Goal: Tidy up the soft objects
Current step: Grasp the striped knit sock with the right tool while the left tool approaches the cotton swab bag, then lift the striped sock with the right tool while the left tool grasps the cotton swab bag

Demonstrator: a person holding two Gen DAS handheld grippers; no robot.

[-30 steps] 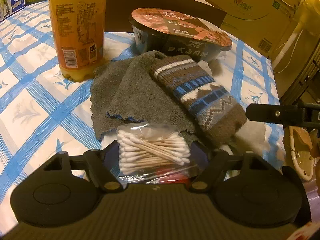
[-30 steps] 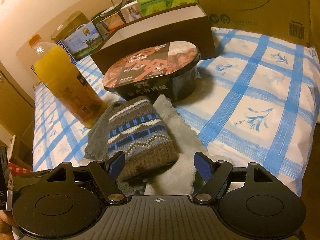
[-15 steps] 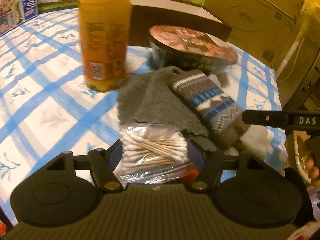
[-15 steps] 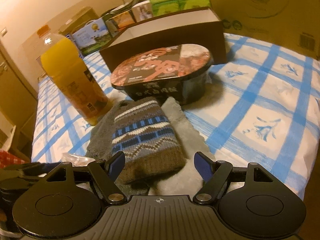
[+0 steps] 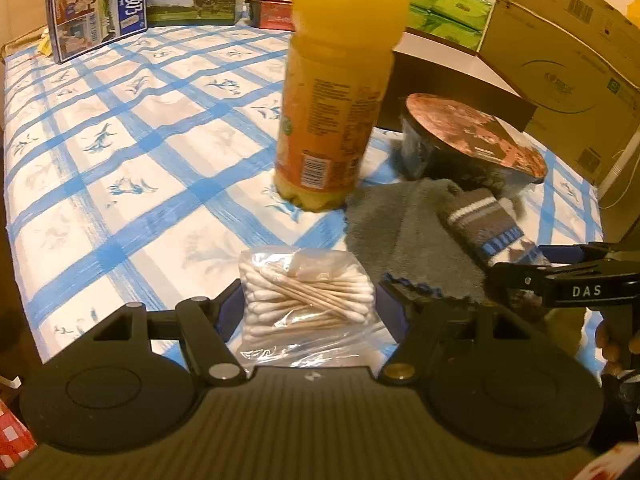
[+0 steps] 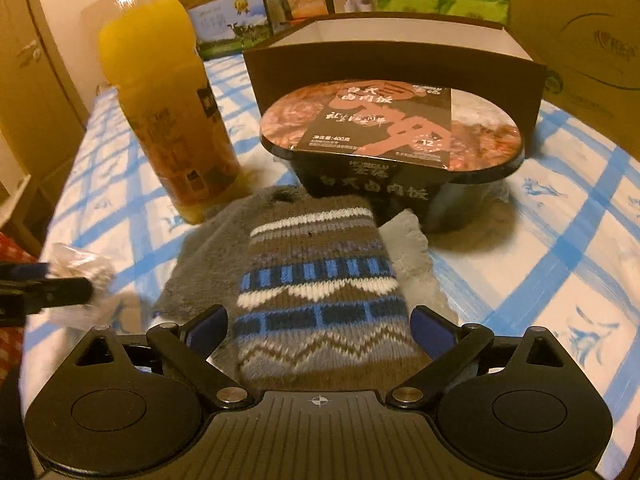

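A clear bag of cotton swabs (image 5: 306, 296) sits between the fingers of my left gripper (image 5: 308, 304), which is shut on it, over the blue-checked sheet (image 5: 120, 160) left of the pile. A brown, blue and white knitted sock (image 6: 320, 280) lies on a grey towel (image 6: 208, 264) and a white fluffy cloth (image 6: 408, 240). My right gripper (image 6: 318, 326) straddles the sock's near end. Its jaws are opening and the blue pads (image 6: 428, 326) stand clear of the wool. In the left wrist view the sock (image 5: 488, 228) and towel (image 5: 400, 240) lie to the right.
An orange juice bottle (image 6: 168, 120) stands left of the pile and a black instant-meal bowl (image 6: 392, 140) behind it. A brown box (image 6: 392, 64), cardboard cartons (image 5: 560, 60), green packs and milk boxes (image 5: 96, 12) line the far side. The bed edge drops off at right.
The left gripper has carried the swab bag left and up, off the towel. The right gripper has moved forward over the sock and its jaws have spread wider.
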